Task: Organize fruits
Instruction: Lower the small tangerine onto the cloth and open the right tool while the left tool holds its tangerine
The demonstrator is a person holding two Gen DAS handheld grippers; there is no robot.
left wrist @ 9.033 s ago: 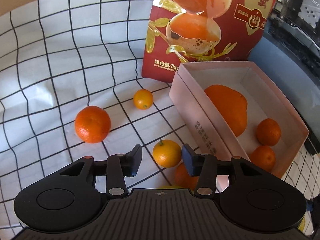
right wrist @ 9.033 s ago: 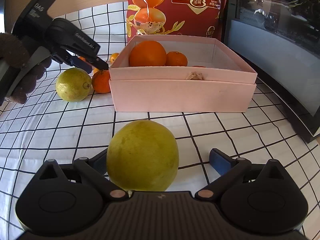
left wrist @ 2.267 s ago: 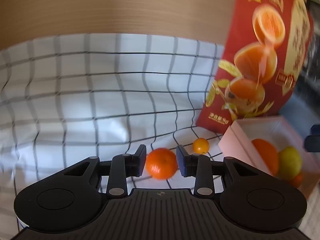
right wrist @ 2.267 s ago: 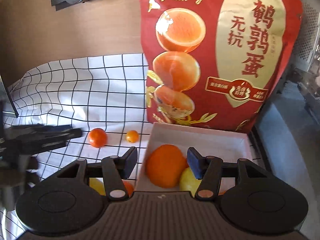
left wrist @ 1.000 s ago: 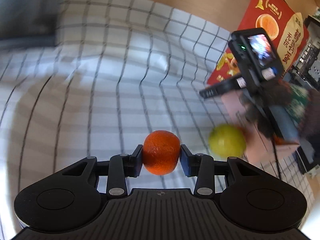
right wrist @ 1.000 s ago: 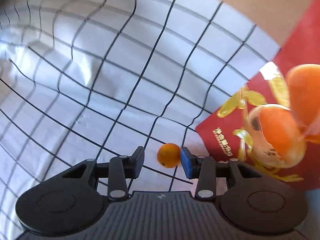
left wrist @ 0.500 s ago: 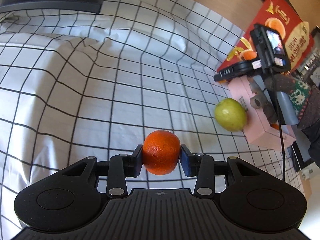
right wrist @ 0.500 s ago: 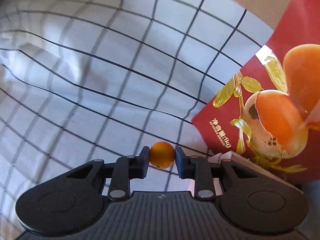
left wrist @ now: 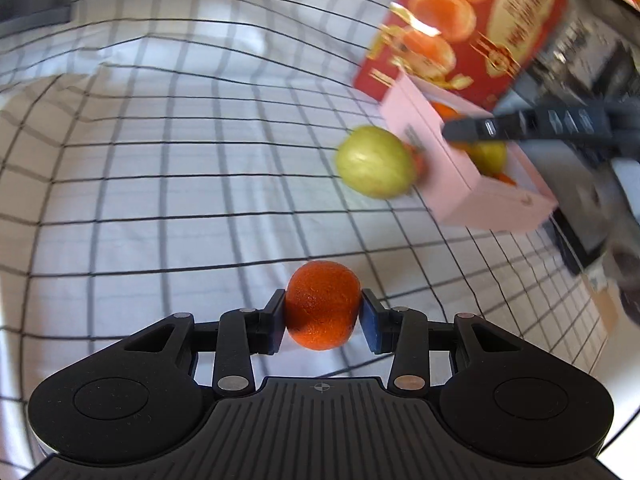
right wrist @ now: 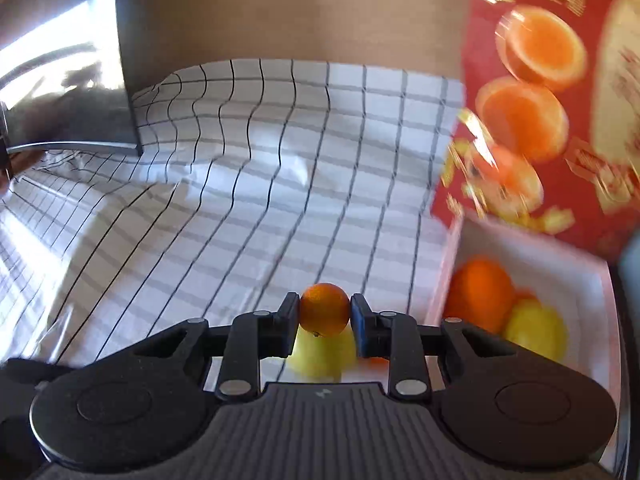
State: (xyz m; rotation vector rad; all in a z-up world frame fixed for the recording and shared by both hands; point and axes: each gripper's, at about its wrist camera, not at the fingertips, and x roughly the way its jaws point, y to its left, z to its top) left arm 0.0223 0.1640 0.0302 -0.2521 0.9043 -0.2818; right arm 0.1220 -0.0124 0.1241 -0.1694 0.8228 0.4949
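My left gripper [left wrist: 322, 322] is shut on an orange mandarin [left wrist: 322, 304] and holds it above the checked cloth, short of the pink box [left wrist: 460, 172]. A yellow-green fruit [left wrist: 374, 162] lies on the cloth against the box's near wall. My right gripper [right wrist: 325, 330] is shut on a small orange [right wrist: 325, 309], raised to the left of the pink box [right wrist: 532, 256]. That box holds a large orange [right wrist: 480, 294] and a yellow fruit [right wrist: 536, 330]. The right gripper also shows as a dark bar over the box in the left wrist view [left wrist: 520, 128].
A red snack bag [left wrist: 476, 24] stands behind the box and shows in the right wrist view [right wrist: 552, 112] too. A dark monitor [right wrist: 60, 80] stands at the far left of the wrinkled checked cloth [right wrist: 240, 208]. Dark equipment [left wrist: 592, 72] sits right of the box.
My left gripper has swung toward the box with the mandarin. My right gripper has lifted the small orange off the cloth and pulled back, so the box interior now shows.
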